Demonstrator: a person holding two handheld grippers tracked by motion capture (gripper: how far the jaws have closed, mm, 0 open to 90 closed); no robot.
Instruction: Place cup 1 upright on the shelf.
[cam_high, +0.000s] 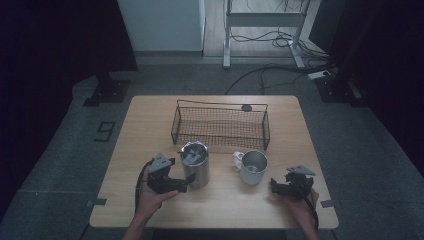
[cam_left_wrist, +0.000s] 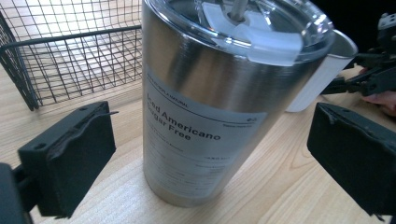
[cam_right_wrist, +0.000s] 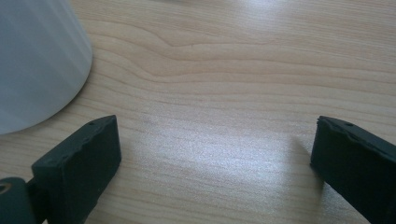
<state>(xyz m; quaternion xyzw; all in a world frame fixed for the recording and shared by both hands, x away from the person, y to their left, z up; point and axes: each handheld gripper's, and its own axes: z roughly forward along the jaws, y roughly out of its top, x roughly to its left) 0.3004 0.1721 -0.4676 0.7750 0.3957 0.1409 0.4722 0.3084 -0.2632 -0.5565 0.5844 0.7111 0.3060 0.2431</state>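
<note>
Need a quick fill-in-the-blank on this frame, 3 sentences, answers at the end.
1. The left gripper has its jaws open on either side of the steel ____.
2. The white mug stands on the table in front of the wire ____.
3. The right gripper is open, with bare ____ between its jaws.

Missing words: tumbler; basket; table
</note>
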